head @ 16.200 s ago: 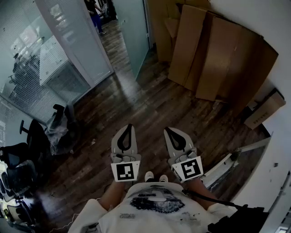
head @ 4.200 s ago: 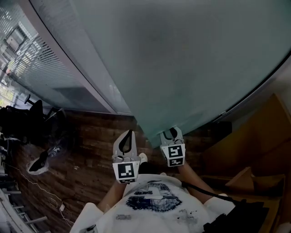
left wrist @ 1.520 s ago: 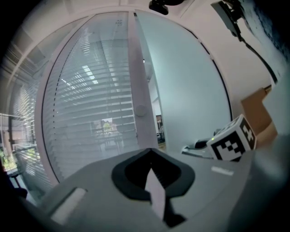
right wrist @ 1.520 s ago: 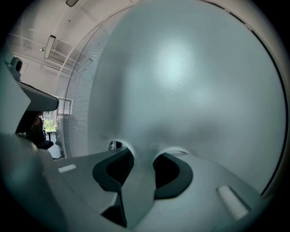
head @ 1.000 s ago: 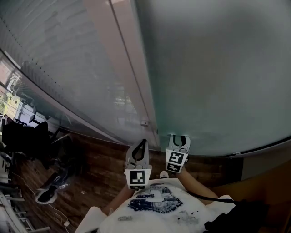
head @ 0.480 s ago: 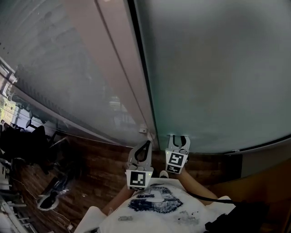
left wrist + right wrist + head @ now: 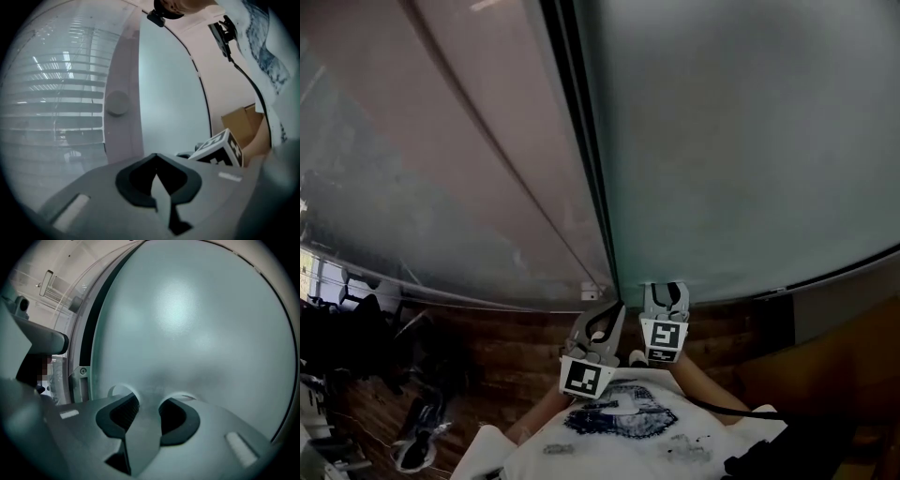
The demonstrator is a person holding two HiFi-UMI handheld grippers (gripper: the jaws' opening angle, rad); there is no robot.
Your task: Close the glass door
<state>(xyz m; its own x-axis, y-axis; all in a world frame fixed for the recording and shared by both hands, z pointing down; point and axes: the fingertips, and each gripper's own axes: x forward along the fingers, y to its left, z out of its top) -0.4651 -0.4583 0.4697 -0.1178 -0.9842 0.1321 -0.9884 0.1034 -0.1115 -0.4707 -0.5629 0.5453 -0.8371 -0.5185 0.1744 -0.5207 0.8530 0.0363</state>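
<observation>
- Already most of the way: the frosted glass door (image 7: 731, 141) fills the right and upper part of the head view, and its left edge stands just beside the pale door frame (image 7: 516, 150).
- Between that edge and the frame runs a thin dark strip (image 7: 579, 141). The right gripper view shows it too, at the left, beside a screw plate on the frame (image 7: 83, 371). Whether it is a last sliver of opening or only a seal, I cannot tell.
- Pushing falls to the right hand-held gripper (image 7: 667, 287), low in the centre of the head view. Its jaws stand apart with nothing between them, and their tips look to be against the face of the glass, just in from the door's edge.
- Meanwhile the left hand-held gripper (image 7: 615, 307) has its jaws together and empty. It points up toward the foot of the frame, and from here it appears to touch neither frame nor door.
- What seems left is small: one more press to seat the edge fully, if that strip is a gap, then drawing both hand-held grippers back.
- No handle, latch or lock shows on the door in these views, so a final catch cannot be judged.
</observation>
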